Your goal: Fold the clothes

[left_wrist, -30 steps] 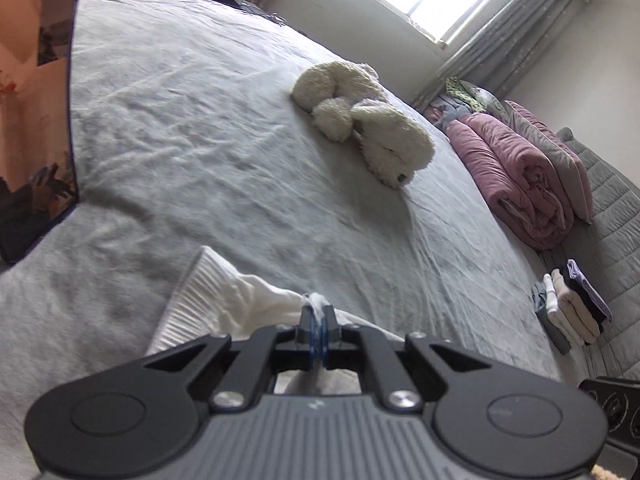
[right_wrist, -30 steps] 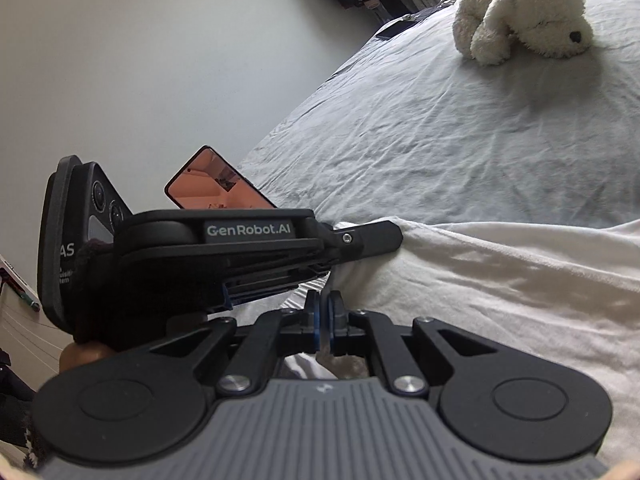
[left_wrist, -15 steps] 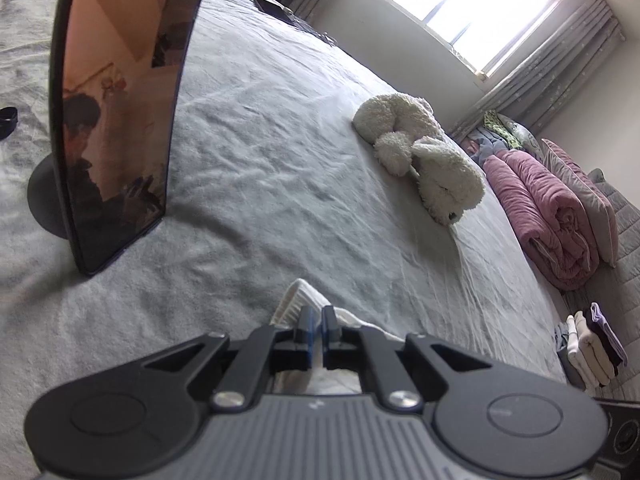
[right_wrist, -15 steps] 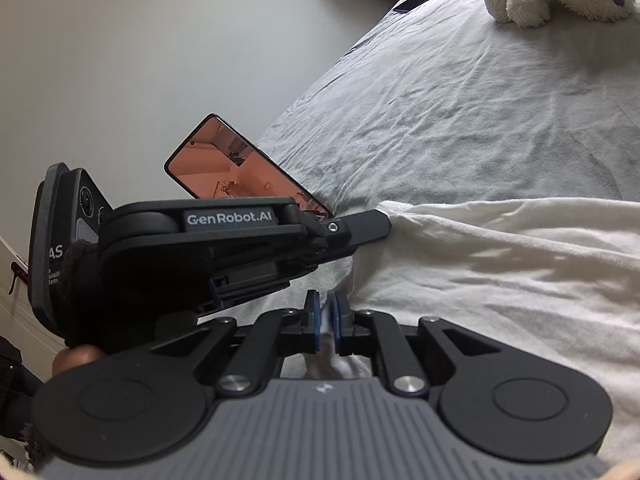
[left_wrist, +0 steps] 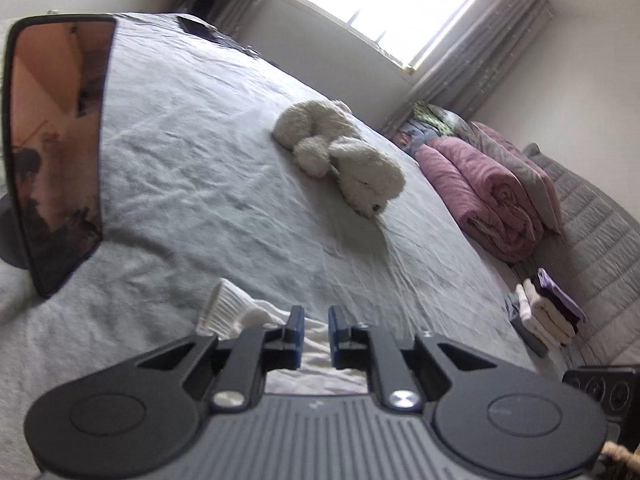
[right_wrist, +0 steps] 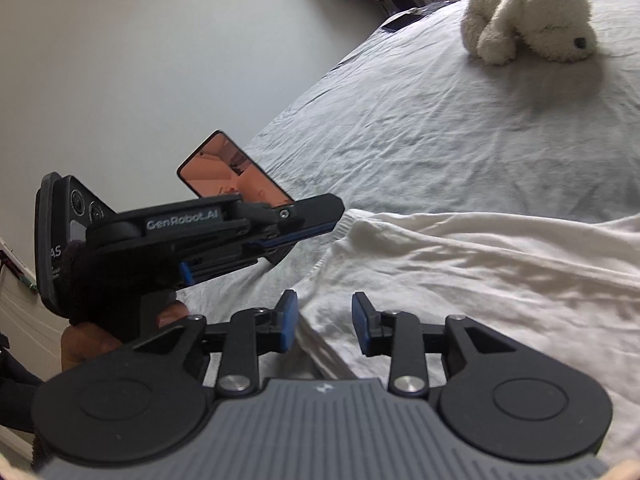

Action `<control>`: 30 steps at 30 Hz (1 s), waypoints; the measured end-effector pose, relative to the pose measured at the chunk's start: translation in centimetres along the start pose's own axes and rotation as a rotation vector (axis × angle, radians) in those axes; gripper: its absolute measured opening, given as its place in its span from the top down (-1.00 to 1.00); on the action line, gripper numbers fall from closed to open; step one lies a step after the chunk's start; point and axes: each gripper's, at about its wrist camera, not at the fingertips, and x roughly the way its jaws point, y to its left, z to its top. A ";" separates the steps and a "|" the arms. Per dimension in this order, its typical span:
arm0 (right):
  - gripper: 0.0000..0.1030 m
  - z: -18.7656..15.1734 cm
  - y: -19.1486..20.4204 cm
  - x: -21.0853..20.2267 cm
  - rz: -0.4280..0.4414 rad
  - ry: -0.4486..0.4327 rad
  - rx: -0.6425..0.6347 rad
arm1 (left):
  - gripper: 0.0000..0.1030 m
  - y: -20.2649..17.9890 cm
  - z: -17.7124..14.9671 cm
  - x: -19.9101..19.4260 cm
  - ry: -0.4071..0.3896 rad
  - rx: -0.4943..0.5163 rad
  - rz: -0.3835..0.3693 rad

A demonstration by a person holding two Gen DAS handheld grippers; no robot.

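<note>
Two grippers stood over one white garment (right_wrist: 460,280) spread on the grey bed sheet (left_wrist: 224,184). Left gripper (left_wrist: 316,334): jaws opening, blue pads apart, white cloth visible in the gap below them but not pressed by either pad; a ribbed cuff (left_wrist: 224,312) of the garment lay just beyond the left fingertip. Right gripper (right_wrist: 325,322): jaws opening, wider apart, with the near edge of the garment lying between and beneath the pads, untouched. Seen from the right wrist, the left gripper (right_wrist: 304,220) hung just beside the garment's upper-left corner, held by a gloved hand (right_wrist: 104,288).

Progress, as judged from the lie of the cloth: the near edge showed a doubled, layered border, which suggests that one fold was laid and both corners were being let go. The garment remained broad and wrinkled, so further folds and smoothing appeared to be left; how many could not be told.

Surroundings: a phone on a stand (left_wrist: 56,136) beside the garment, a white plush dog (left_wrist: 340,160) well apart up the bed, a rolled pink quilt (left_wrist: 488,196), and a small stack of folded clothes (left_wrist: 548,312) at the bed's far edge, evidence of pieces already finished
</note>
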 end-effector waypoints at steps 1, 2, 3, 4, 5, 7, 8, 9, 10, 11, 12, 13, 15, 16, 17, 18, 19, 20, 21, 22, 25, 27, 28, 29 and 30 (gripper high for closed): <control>0.33 0.0 -0.3 -0.7 -0.025 -0.004 0.004 | 0.69 -0.4 -0.3 0.3 0.025 0.019 0.009; 0.33 -0.1 -0.5 -1.5 -0.055 -0.009 0.003 | 0.69 -0.6 -0.7 0.5 0.046 0.041 0.034; 0.32 -0.1 -0.7 -2.3 -0.084 -0.014 0.001 | 0.69 -0.7 -1.0 0.6 0.065 0.066 0.073; 0.32 -0.2 -0.8 -3.0 -0.118 -0.017 -0.003 | 0.69 -0.8 -1.4 0.7 0.084 0.090 0.112; 0.32 -0.2 -1.0 -3.7 -0.150 -0.019 -0.006 | 0.69 -0.6 -1.7 0.6 0.097 0.105 0.157; 0.33 -0.3 -1.4 -5.3 -0.203 -0.024 -0.001 | 0.69 0.3 -2.2 0.2 0.110 0.111 0.241; 0.33 -0.3 -1.6 -6.1 -0.226 -0.026 0.002 | 0.73 0.8 -2.3 -0.2 0.105 0.093 0.244; 0.33 -0.4 -1.7 -6.9 -0.248 -0.027 0.003 | 0.73 1.4 -2.4 -0.8 0.095 0.069 0.233; 0.33 -0.5 -1.8 -7.7 -0.269 -0.027 0.008 | 0.73 1.8 -2.4 -1.4 0.079 0.055 0.234; 0.33 -0.6 -1.9 -8.4 -0.290 -0.026 0.014 | 0.71 2.0 -2.4 -2.2 0.059 0.048 0.246; 0.33 -0.7 -2.0 -9.2 -0.311 -0.026 0.021 | 0.68 2.2 -2.4 -2.9 0.038 0.041 0.257; 0.32 -0.8 -2.1 -10.0 -0.332 -0.026 0.027 | 0.55 2.2 -2.5 -3.5 0.019 0.041 0.261; 0.30 -0.9 -2.2 -11.5 -0.371 -0.026 0.046 | 0.44 2.1 -3.0 -4.5 -0.011 0.049 0.249; 0.26 -0.8 -2.3 -12.2 -0.387 -0.025 0.060 | 0.44 1.8 -3.2 -4.6 -0.013 0.048 0.239; 0.23 -0.8 -2.4 -13.0 -0.408 -0.025 0.075 | 0.44 1.4 -3.3 -4.6 -0.013 0.048 0.235; 0.18 -0.7 -2.6 -13.7 -0.427 -0.024 0.088 | 0.43 0.8 -3.3 -4.6 -0.017 0.054 0.226; 0.15 -0.6 -3.1 -14.2 -0.442 -0.021 0.112 | 0.37 -0.1 -3.3 -4.5 -0.025 0.066 0.209; 0.14 -0.5 -3.7 -14.7 -0.456 -0.017 0.140 | 0.27 -1.2 -3.3 -4.3 -0.033 0.088 0.179; 0.13 -0.4 -4.2 -15.3 -0.469 -0.013 0.169 | 0.21 -2.5 -3.4 -4.0 -0.040 0.116 0.142; 0.13 -0.4 -4.8 -15.8 -0.483 -0.009 0.198 | 0.12 -3.8 -3.8 -3.5 -0.038 0.152 0.111; 0.11 -0.3 -7.3 -16.4 -0.510 0.003 0.278 | -0.07 -7.7 -5.3 -1.8 -0.009 0.277 0.034; 0.10 -0.4 -9.1 -16.7 -0.524 0.010 0.332 | -0.08 -10.1 -7.0 -0.5 0.029 0.374 -0.014; 0.10 -0.6 -10.1 -16.6 -0.522 0.014 0.360 | -0.08 -11.2 -7.8 0.2 0.046 0.423 -0.029; 0.10 -0.7 -11.1 -16.4 -0.519 0.018 0.387 | -0.11 -12.1 -8.7 0.8 0.060 0.470 -0.038; 0.10 -0.7 -12.0 -16.2 -0.509 0.021 0.400 | -0.12 -12.9 -9.5 1.5 0.073 0.513 -0.043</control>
